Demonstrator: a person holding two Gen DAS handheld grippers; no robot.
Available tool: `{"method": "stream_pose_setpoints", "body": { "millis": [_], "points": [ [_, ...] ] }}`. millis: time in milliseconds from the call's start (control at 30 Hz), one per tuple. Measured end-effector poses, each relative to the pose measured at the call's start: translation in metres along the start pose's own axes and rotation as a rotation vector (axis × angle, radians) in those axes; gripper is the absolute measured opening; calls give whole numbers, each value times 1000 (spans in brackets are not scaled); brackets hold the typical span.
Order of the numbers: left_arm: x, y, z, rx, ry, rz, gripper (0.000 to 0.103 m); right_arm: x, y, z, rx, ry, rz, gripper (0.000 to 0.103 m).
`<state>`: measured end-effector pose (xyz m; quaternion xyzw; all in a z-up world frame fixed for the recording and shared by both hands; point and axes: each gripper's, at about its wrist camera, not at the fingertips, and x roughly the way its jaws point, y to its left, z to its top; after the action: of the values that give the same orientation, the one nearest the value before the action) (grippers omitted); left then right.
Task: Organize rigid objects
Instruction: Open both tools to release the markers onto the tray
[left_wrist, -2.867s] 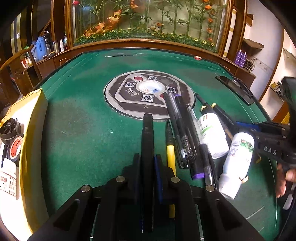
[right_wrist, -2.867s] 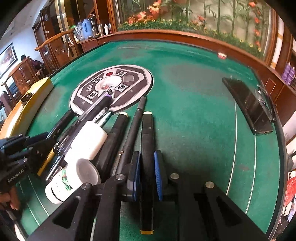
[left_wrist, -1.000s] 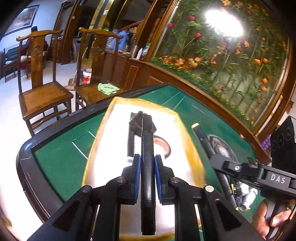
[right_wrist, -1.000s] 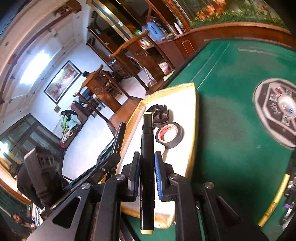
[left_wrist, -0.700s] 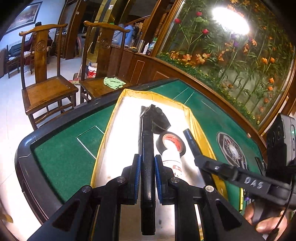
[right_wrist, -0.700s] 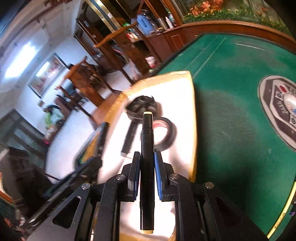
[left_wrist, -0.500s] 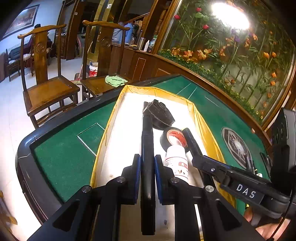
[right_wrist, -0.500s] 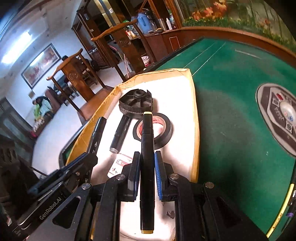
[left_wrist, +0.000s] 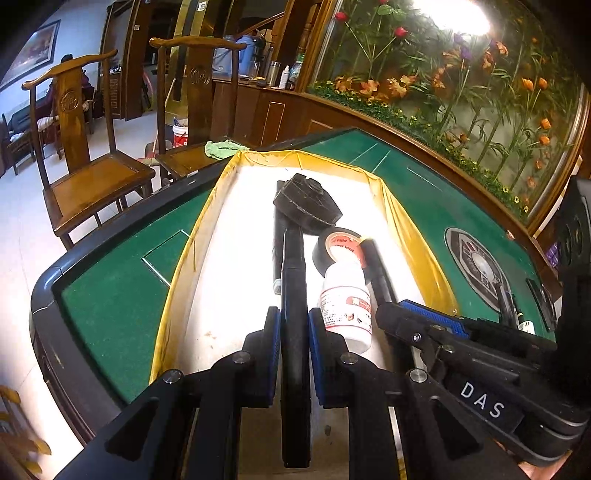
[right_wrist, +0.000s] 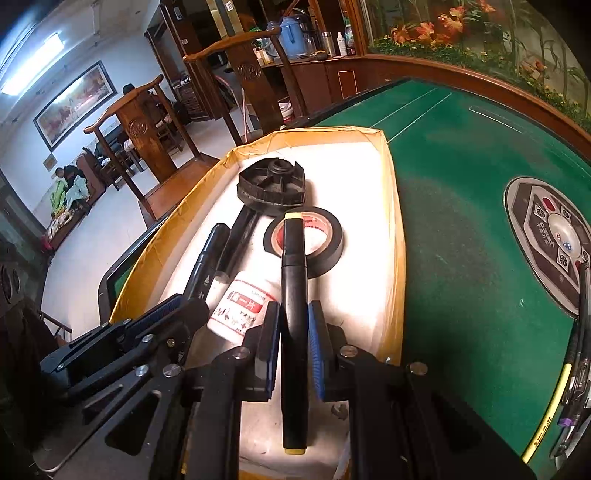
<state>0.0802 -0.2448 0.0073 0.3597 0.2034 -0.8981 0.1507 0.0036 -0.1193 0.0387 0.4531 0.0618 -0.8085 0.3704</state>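
A yellow-rimmed white tray (left_wrist: 218, 192) (right_wrist: 397, 236) lies on the green table. In it are a black round part (left_wrist: 306, 203) (right_wrist: 271, 188), a roll of black tape (left_wrist: 338, 245) (right_wrist: 327, 251), a white bottle (left_wrist: 345, 302) (right_wrist: 240, 306) and a black marker (left_wrist: 276, 251) (right_wrist: 240, 236). My left gripper (left_wrist: 293, 325) is shut on a black marker (left_wrist: 293, 273) above the tray. My right gripper (right_wrist: 293, 325) is shut on a black marker with pale yellow ends (right_wrist: 293, 266), over the tape. Each gripper shows in the other's view: the right gripper (left_wrist: 417, 317), the left gripper (right_wrist: 173, 306).
Pens and a yellow pencil (right_wrist: 550, 406) lie at the table's right side near a round centre panel (right_wrist: 554, 236) (left_wrist: 476, 266). Two wooden chairs (left_wrist: 92, 177) (right_wrist: 155, 147) stand beyond the table's left edge. A flower mural (left_wrist: 461, 92) backs the wooden ledge.
Both grippers swung from the pile of pens over to the tray. Over the last second the right gripper came down and in over the tape, and the left one edged lower over the tray.
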Motion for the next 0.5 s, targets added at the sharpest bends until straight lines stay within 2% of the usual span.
{"method": "stream_pose_setpoints", "body": {
  "millis": [67,133,200,300,500],
  "points": [
    [-1,-1,0,2,4,-4,16,-1,-1,-2,3,1,9,15],
    [-3,-1,-1,2,7,-15,22,-3,-2,-3,8,0,27,15],
    [-6,-4,-2,10,6,-19,32,-7,-5,-6,25,-5,51,15],
    [-13,-7,-2,11,-12,-18,39,-13,-12,-9,52,-7,79,16],
    [-30,-12,-2,7,-44,-25,39,-35,-29,-14,106,-50,137,16]
  ]
}}
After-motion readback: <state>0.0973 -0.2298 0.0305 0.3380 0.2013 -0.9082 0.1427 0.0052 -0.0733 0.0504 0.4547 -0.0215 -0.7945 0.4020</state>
